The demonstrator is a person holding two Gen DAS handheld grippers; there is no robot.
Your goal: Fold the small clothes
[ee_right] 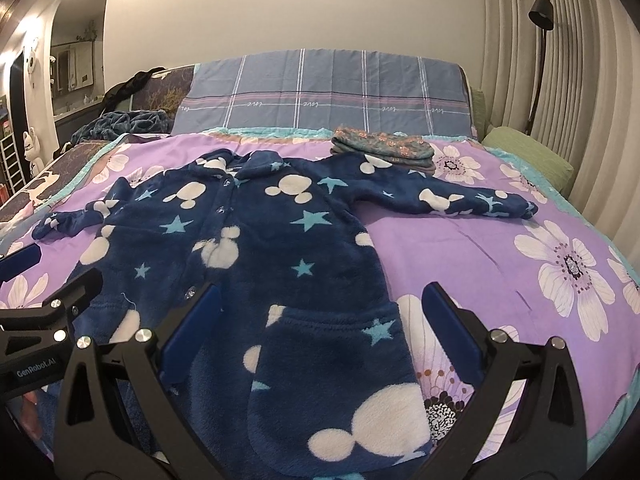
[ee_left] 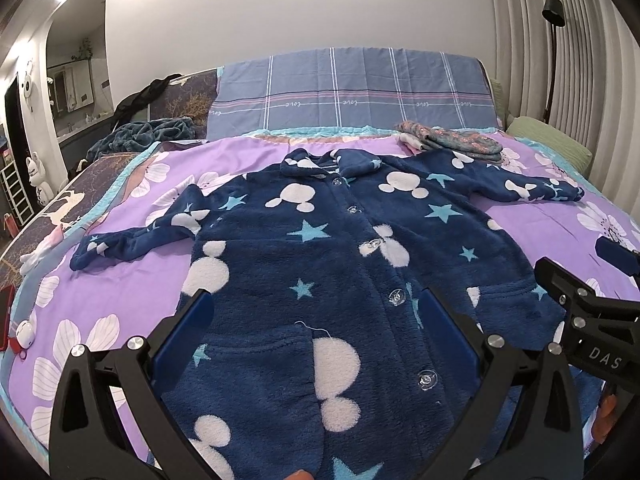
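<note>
Fleece jacket [ee_left: 320, 248] flat on bed [ee_right: 480, 248], sleeves spread. Left gripper [ee_left: 316, 320], right gripper [ee_right: 320, 312]: both jaws wide, empty, over hem. Risk: thick pile slips, pinch grabs single layer, fold skews.

Bed [ee_right: 480, 248] under purple floral cover; plaid headboard cloth [ee_right: 328, 92] far; pleated curtain [ee_right: 568, 60] and black floor lamp [ee_right: 540, 16] right; arched mirror [ee_left: 76, 60] far left.

At your bed's head stands a plaid pillow [ee_left: 352, 92]; a black floor lamp [ee_right: 540, 40] rises beyond its right edge, before pleated curtains [ee_right: 568, 80].
</note>
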